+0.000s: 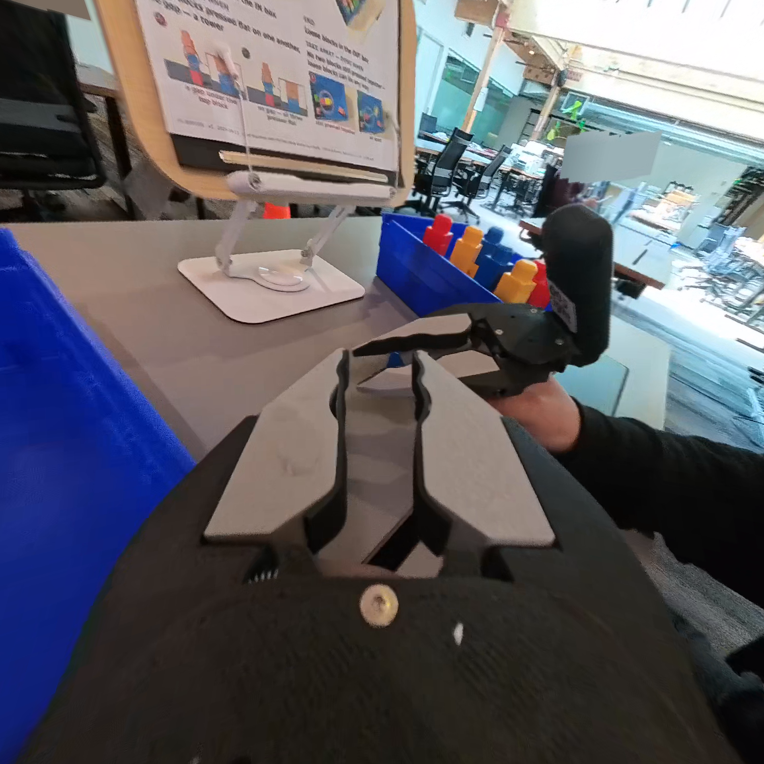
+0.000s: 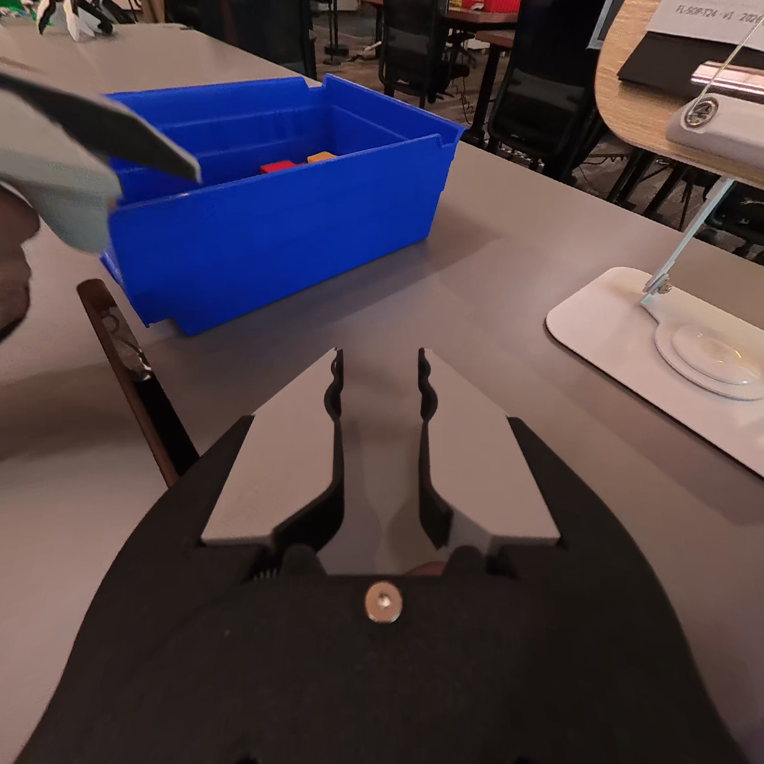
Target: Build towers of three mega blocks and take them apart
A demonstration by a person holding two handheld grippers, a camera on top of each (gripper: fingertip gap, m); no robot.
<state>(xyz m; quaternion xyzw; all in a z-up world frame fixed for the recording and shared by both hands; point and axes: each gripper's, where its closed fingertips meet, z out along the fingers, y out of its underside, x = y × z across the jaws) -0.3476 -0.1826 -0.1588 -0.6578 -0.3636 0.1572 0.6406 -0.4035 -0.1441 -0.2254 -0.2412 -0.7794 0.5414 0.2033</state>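
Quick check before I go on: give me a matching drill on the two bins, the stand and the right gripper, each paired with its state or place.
Column one:
1. Left bin
2. Right bin
3. Stand
4. Right gripper

Column two:
A. Open, holding nothing
B. Holds upright stacked blocks
C. White base on the table between the bins
D. A few loose blocks low inside

Pairs: 1-D, 2-B, 3-C, 4-A
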